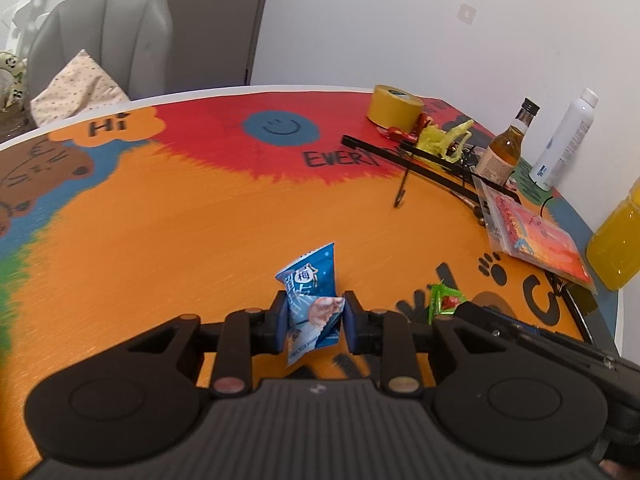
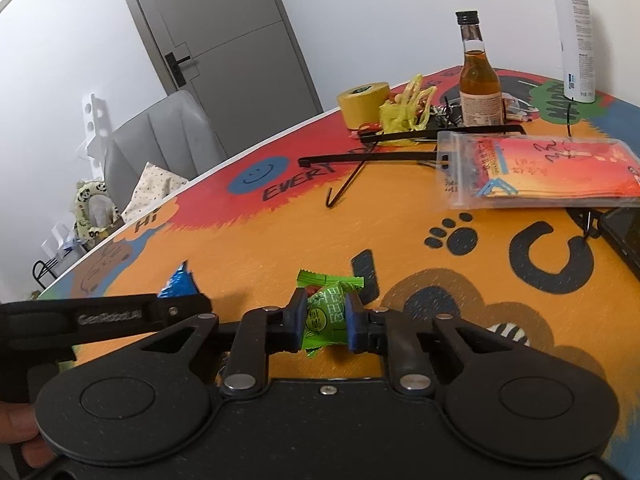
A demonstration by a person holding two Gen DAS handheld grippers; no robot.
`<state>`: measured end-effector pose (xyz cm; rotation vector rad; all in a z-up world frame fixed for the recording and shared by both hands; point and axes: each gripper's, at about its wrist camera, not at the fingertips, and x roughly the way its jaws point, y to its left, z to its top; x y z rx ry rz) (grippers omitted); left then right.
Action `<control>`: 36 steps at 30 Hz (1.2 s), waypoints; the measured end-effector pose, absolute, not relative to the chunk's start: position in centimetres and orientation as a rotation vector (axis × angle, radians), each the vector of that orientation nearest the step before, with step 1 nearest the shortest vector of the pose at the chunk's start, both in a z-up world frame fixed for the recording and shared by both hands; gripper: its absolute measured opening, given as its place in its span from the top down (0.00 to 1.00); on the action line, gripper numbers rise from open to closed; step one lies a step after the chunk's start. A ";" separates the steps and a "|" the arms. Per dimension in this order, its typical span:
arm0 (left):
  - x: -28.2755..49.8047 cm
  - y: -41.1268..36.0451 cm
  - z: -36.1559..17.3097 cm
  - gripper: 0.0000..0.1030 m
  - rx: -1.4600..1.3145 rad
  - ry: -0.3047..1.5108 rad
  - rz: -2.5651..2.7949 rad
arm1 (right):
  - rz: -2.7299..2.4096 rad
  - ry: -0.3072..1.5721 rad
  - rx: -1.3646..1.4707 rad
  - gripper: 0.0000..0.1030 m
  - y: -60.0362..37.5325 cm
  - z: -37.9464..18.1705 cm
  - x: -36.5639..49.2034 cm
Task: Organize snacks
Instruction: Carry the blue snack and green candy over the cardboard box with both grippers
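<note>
My left gripper (image 1: pixel 315 320) is shut on a blue snack packet (image 1: pixel 314 300), which stands upright between the pads above the orange table top (image 1: pixel 160 260). To its right, a green candy (image 1: pixel 444 300) shows beside the other tool. In the right wrist view, my right gripper (image 2: pixel 325 322) is shut on that green wrapped candy (image 2: pixel 326 312), pads pressing both sides. The left tool's arm (image 2: pixel 108 316) reaches in from the left with the blue packet's tip (image 2: pixel 178 282) above it.
At the table's far right lie a clear-bagged red packet (image 2: pixel 540 170), black hangers (image 2: pixel 368 156), a yellow tape roll (image 2: pixel 362 102), a yellow-green bag (image 2: pixel 404 114), an amber bottle (image 2: pixel 478 80) and a white spray bottle (image 2: pixel 576 36). A grey chair (image 1: pixel 104 40) stands behind.
</note>
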<state>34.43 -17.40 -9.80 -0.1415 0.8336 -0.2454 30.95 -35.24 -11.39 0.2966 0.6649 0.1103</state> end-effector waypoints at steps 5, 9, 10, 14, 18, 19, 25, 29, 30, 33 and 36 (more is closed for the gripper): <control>33.9 -16.4 -10.0 0.75 -0.131 0.841 -0.231 | 0.109 0.679 0.313 0.73 -35.2 -11.5 30.8; 34.0 -15.9 -10.1 0.75 -0.131 0.838 -0.222 | 0.090 0.672 0.308 0.53 -35.3 -11.7 31.1; 34.2 -15.9 -10.1 0.75 -0.131 0.837 -0.219 | 0.090 0.669 0.308 0.50 -35.3 -11.8 31.2; 34.6 -15.6 -10.5 0.74 -0.143 0.840 -0.212 | 0.090 0.683 0.303 0.46 -35.1 -12.2 31.8; 34.7 -15.2 -10.8 0.74 -0.151 0.849 -0.208 | 0.095 0.681 0.259 0.45 -34.1 -12.4 32.2; 34.8 -15.1 -10.9 0.74 -0.154 0.849 -0.208 | 0.101 0.682 0.246 0.45 -33.8 -12.4 32.3; 34.6 -14.5 -10.8 0.74 -0.165 0.844 -0.209 | 0.065 0.683 0.119 0.70 -32.2 -12.4 32.1; 34.0 -14.0 -10.3 0.74 -0.175 0.835 -0.208 | 0.089 0.689 0.109 0.73 -31.7 -12.0 31.5; 33.8 -13.8 -10.1 0.74 -0.175 0.834 -0.208 | 0.091 0.685 0.112 0.73 -31.5 -11.9 31.1; 33.1 -13.5 -9.5 0.74 -0.173 0.822 -0.209 | 0.101 0.678 0.129 0.73 -31.2 -11.4 30.5; 32.1 -12.9 -8.7 0.74 -0.167 0.806 -0.206 | 0.103 0.670 0.130 0.72 -30.9 -10.6 29.9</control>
